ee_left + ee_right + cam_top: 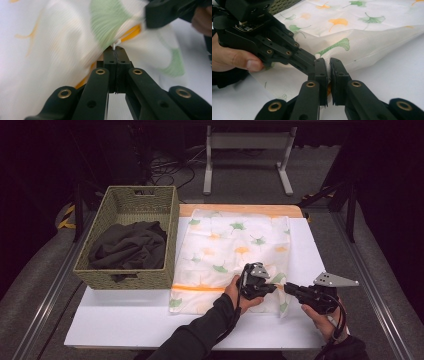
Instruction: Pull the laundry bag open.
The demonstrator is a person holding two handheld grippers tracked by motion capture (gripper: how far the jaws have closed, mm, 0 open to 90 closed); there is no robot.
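Pillowcase lies flat, long axis near-far; left tongs and right tongs clamp its near-right edge.

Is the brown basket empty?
No, the woven basket has a crumpled dark cloth lying inside it, as the high view shows.

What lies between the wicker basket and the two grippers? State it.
In the high view, only the leaf-print cloth spans from the basket to the left gripper and right gripper.
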